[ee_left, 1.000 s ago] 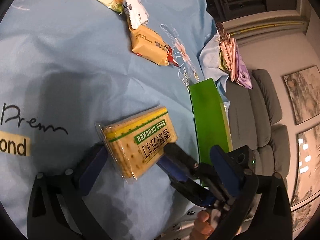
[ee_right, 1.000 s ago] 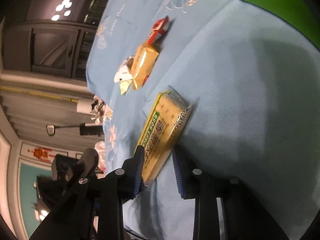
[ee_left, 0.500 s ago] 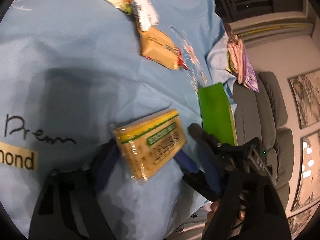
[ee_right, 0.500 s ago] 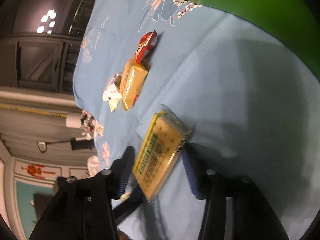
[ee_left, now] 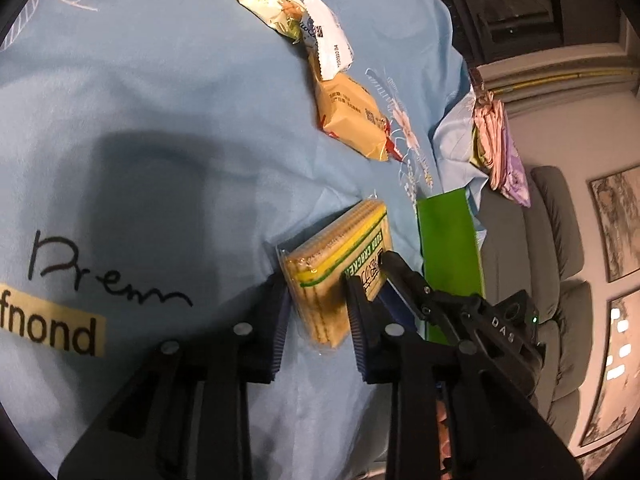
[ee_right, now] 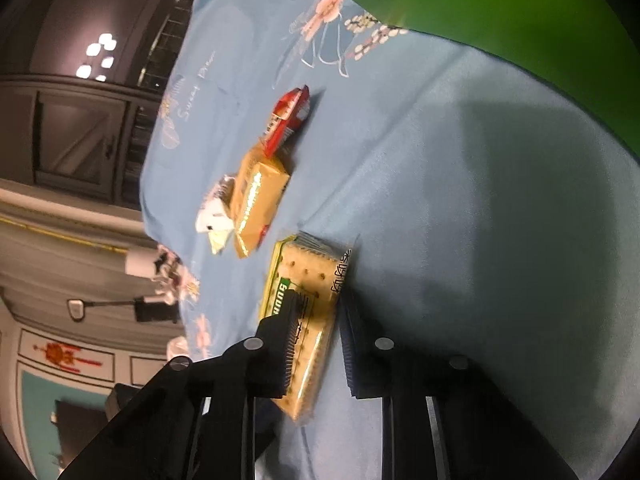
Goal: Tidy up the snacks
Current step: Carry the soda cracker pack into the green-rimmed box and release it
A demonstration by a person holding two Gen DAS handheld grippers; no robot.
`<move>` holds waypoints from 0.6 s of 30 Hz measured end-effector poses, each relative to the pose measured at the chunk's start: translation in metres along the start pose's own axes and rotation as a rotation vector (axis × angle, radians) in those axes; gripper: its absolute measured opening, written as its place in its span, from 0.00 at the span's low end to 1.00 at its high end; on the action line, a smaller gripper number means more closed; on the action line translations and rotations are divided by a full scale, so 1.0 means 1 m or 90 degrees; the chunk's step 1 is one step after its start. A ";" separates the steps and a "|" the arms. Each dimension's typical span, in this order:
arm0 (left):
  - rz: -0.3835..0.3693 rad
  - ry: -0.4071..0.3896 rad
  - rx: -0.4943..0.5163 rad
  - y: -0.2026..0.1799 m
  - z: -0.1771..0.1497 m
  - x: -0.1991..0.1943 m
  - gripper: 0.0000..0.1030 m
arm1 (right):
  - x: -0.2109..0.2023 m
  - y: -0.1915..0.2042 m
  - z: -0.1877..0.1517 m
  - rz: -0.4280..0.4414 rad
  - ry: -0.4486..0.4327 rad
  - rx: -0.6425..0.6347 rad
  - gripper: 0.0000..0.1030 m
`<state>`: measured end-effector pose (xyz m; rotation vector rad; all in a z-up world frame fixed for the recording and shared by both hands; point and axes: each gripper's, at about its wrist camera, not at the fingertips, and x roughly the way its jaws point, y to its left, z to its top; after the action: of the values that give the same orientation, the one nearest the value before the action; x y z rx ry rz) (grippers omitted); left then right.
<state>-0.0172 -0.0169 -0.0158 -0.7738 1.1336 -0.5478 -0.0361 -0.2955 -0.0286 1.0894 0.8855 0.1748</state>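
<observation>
Cracker pack [ee_left: 336,276] (apparently tilted) pinched between both grippers' just-closed jaws.

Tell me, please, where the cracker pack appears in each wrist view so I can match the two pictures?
Left wrist: cracker pack low, right of centre, between the left gripper jaws.
Right wrist: low, just left of centre, between the right gripper jaws.
Shared landmark: the tan packet beyond it.

Left black tongs with blue ribbed pads [ee_left: 318,316] and right black tongs [ee_right: 316,332], angled downward, jaws just closed onto one pack.
</observation>
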 end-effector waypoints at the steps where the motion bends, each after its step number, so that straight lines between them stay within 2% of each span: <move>1: -0.004 0.003 -0.003 0.000 0.001 0.000 0.27 | -0.001 0.000 0.000 0.004 -0.004 -0.004 0.20; 3: -0.014 0.003 -0.007 0.000 0.002 -0.001 0.27 | -0.004 0.000 0.000 0.017 -0.005 -0.006 0.18; 6: -0.024 0.001 0.004 -0.010 0.002 -0.005 0.27 | -0.008 0.001 0.000 0.063 -0.004 0.003 0.14; 11: -0.026 -0.026 0.070 -0.049 -0.002 -0.021 0.25 | -0.028 0.020 0.003 0.071 -0.033 -0.037 0.14; 13: -0.042 -0.021 0.094 -0.067 -0.004 -0.025 0.25 | -0.043 0.023 0.006 0.101 -0.046 -0.034 0.14; 18: -0.080 -0.008 0.147 -0.117 -0.012 -0.019 0.25 | -0.094 0.033 0.017 0.135 -0.104 -0.055 0.14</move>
<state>-0.0352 -0.0793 0.0843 -0.6498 0.9944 -0.7641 -0.0765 -0.3412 0.0527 1.0997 0.6097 0.2931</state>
